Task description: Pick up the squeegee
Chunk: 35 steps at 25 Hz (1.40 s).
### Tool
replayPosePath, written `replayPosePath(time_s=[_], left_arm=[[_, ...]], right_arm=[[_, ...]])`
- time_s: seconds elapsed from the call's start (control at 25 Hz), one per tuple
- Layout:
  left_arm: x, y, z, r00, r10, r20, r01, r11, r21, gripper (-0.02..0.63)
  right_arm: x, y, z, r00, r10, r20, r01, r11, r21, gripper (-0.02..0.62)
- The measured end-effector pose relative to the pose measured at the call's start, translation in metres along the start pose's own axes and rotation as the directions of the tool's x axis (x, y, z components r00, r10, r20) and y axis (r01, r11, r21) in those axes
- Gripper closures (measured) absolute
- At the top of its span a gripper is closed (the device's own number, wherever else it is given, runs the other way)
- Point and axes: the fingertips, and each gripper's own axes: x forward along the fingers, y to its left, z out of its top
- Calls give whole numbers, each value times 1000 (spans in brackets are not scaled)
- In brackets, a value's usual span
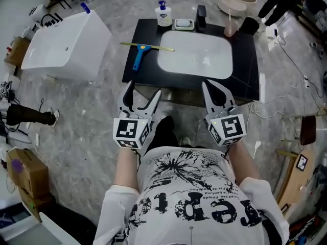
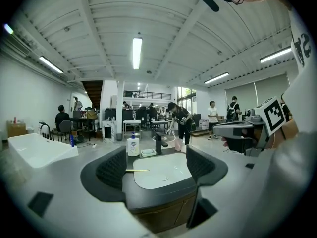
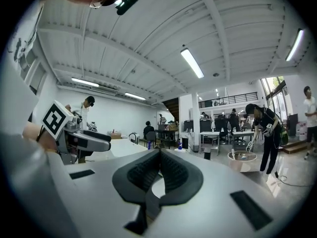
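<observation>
The squeegee (image 1: 140, 53), with a blue handle and a yellow blade, lies on the black countertop (image 1: 245, 75) to the left of the white sink (image 1: 195, 55). Both grippers hang in front of the counter's near edge, well short of the squeegee. My left gripper (image 1: 141, 93) is open and empty. In the left gripper view the squeegee (image 2: 137, 170) shows between the spread jaws of the left gripper (image 2: 156, 166), far ahead. My right gripper (image 1: 209, 89) is shut on nothing; in the right gripper view the pads of the right gripper (image 3: 159, 157) meet.
A soap bottle (image 1: 163, 14), soap dish (image 1: 184, 24), black faucet (image 1: 201, 15) and pink cup (image 1: 231, 28) line the counter's back edge. A white tub (image 1: 66, 45) stands to the left and a cardboard box (image 1: 23, 170) lies on the floor. People stand in the room beyond.
</observation>
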Motion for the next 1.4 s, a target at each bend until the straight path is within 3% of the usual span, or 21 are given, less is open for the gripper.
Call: replayPosePath(time_s=[0.36, 0.56, 0.76, 1.04, 1.28, 1.4], left_arm=[[113, 112, -40, 991, -26, -134, 21, 999, -42, 239], [178, 177, -86, 969, -42, -245, 26, 997, -70, 239], [229, 223, -132, 928, -91, -362, 60, 993, -97, 239], [283, 251, -194, 853, -130, -505, 63, 987, -148, 239], [308, 257, -235, 774, -136, -618, 31, 984, -177, 240], [311, 260, -243, 767, -71, -637, -7, 993, -119, 267]], right_arm=[[141, -13, -20, 996, -10, -89, 9, 1000, -14, 583], [213, -23, -46, 989, -42, -145, 42, 999, 2, 583], [272, -30, -77, 972, -78, -223, 86, 996, 26, 583], [316, -47, -117, 946, -104, -306, 127, 990, 57, 583], [330, -63, -136, 931, -122, -343, 160, 983, 85, 583], [331, -70, -137, 927, -131, -351, 175, 980, 97, 583]])
